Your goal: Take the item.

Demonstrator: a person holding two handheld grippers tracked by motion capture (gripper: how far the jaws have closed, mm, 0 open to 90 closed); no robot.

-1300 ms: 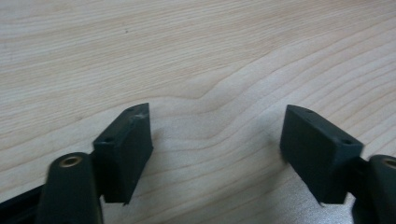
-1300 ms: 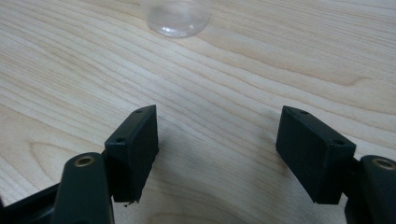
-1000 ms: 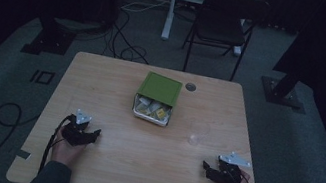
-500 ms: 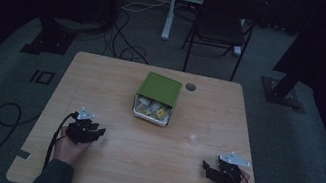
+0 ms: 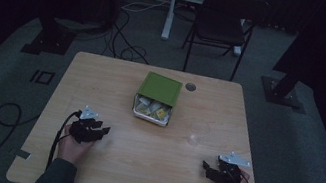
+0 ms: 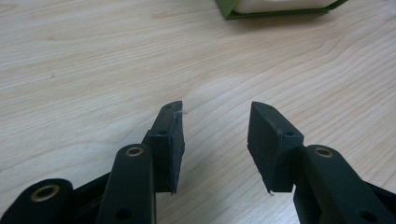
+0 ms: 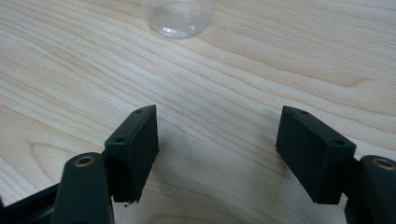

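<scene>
Pale wood-grain desk [image 5: 147, 170] with work barely begun: a person seated at its near edge holds a black two-jaw tool in each hand, and neither tool carries anything. The left tool [image 5: 102, 130] lies low over bare wood near the left edge, its jaws spread with empty desk between them in the left gripper view [image 6: 215, 122]. The right tool [image 5: 206, 168] sits near the right front corner, its jaws parted wider (again with only wood grain between them) in the right gripper view [image 7: 217, 126].

At the middle of the desk, well apart from both tools, stands a small open box with a green hinged lid [image 5: 158, 99] tipped back toward the far side. Inside lie pale packets with a touch of yellow [image 5: 153, 108], too small to identify. A clear, empty-looking glass cup [image 5: 198, 131] stands between the box and the right tool; its base shows just ahead of that tool's jaws [image 7: 177, 17].

Judging by this layout, nothing has been lifted from the box or placed in the cup, so every reach, grasp and transfer appears yet to come.
</scene>
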